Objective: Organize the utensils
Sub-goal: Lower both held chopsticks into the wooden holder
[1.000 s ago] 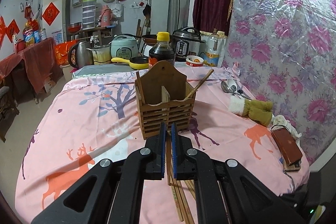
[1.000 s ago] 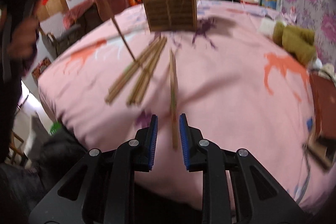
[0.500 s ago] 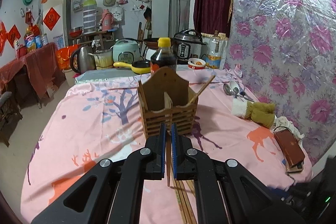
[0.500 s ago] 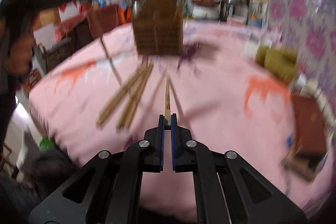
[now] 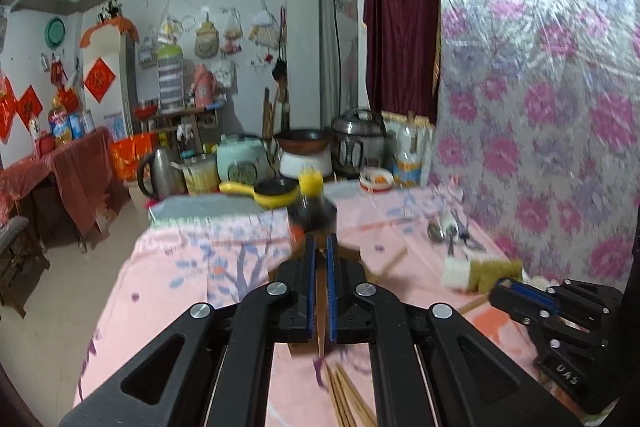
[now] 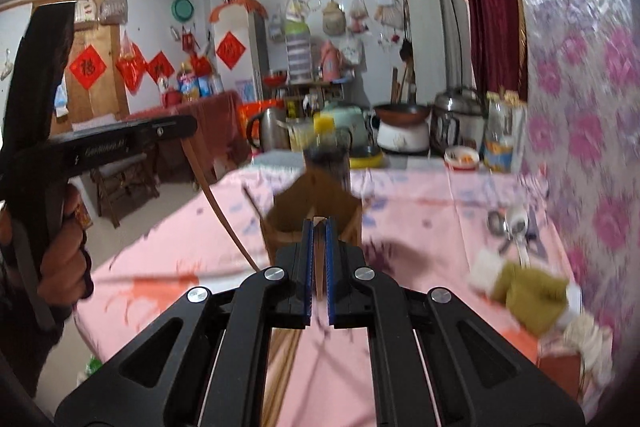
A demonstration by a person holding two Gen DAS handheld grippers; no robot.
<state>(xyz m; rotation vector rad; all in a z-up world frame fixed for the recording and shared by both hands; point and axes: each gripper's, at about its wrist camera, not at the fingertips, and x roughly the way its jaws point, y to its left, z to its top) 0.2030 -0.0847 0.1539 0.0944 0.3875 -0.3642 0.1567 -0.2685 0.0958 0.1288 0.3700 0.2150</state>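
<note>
A brown wooden utensil holder stands on the pink tablecloth; in the left wrist view it is mostly hidden behind my fingers. My left gripper is shut on a chopstick that hangs down between its pads; the right wrist view shows that gripper at the left with the chopstick slanting down to the table. My right gripper is shut on another chopstick, raised just in front of the holder. More chopsticks lie on the cloth below.
Metal spoons and a green-and-white cloth lie at the right. A dark sauce bottle stands behind the holder. Cookers, a kettle and a yellow pan crowd the far end. A floral wall runs along the right.
The right gripper closed on a chopstick lying on the cloth and lifted it towards the holder. The left gripper rose and tilted up with its chopstick, now close over the holder.
</note>
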